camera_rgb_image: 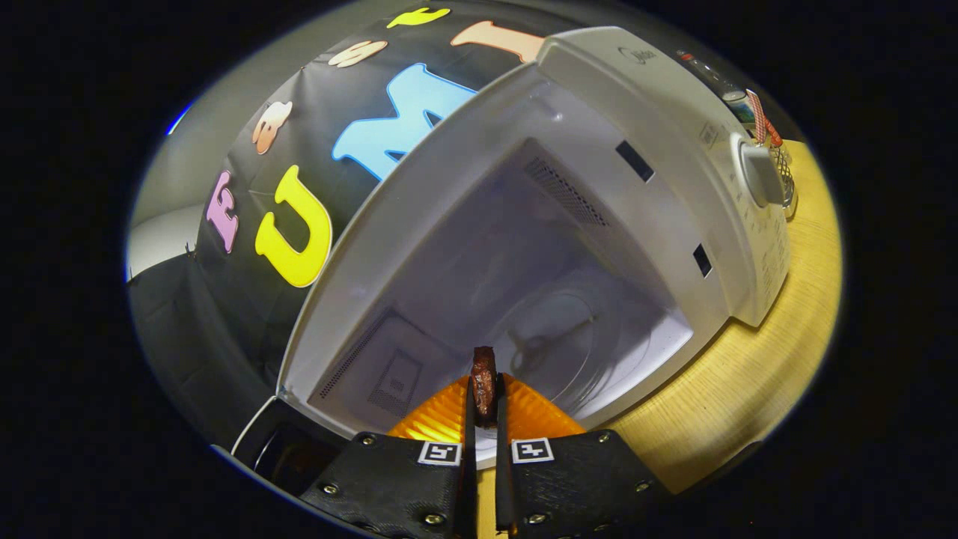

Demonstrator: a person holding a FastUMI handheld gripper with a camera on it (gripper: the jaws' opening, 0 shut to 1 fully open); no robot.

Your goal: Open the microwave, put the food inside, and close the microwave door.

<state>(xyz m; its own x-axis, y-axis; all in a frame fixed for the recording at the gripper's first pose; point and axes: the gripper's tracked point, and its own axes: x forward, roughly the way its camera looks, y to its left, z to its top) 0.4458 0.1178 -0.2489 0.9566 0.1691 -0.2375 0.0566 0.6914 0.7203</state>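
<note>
Claw (485,408) gripping food (484,378) upright, microwave (658,142) open

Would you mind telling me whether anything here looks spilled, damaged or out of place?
Nothing stands out. The microwave is open, its cavity looks clean, and the gripper is shut on a dark piece of food just in front of the opening.

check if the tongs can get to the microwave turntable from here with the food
Probably yes. The microwave stands open, its cavity straight ahead of the tongs, which are shut on the dark food. Nothing lies between them and the glass turntable.
</note>
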